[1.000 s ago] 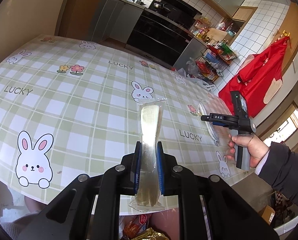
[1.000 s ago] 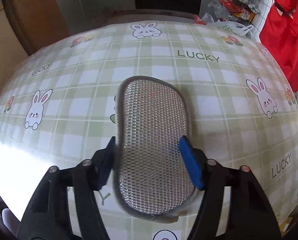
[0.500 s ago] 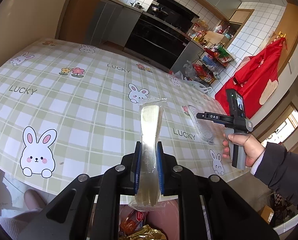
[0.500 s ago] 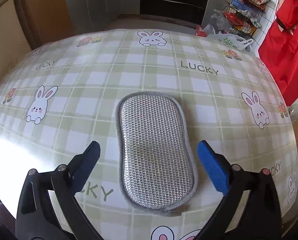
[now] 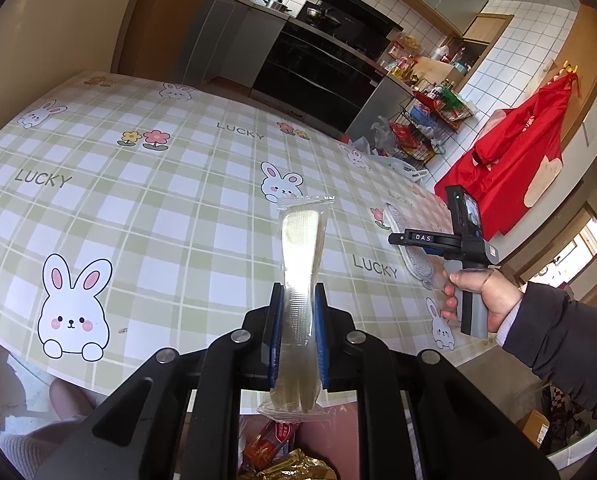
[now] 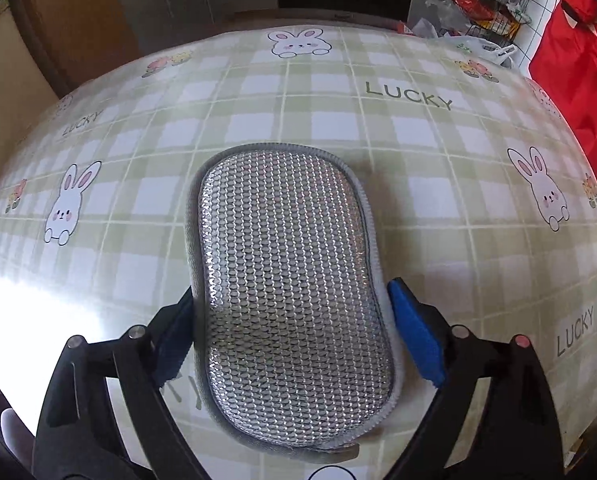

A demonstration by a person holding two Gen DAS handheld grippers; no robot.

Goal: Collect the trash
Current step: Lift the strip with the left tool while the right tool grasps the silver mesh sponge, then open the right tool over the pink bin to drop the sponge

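**Wrapped spoon held over the bin, scrubber bracketed on the table**

My left gripper is clamped on a plastic spoon sealed in a clear wrapper, pinched across its middle so it stands upright between the blue pads. I hold it past the near edge of the table, because at six o'clock below the jaws lies the trash bin, with a red snack packet and gold foil already inside. Letting go here looks like the next step.

My right gripper sits low over the silver mesh scrubbing pad, which lies flat on the checked tablecloth. The jaws straddle its sides, left pad touching or nearly touching the rim, right pad just beside it; I cannot tell whether they are pressing it yet. From the left camera, that gripper shows at three o'clock, in my right hand.
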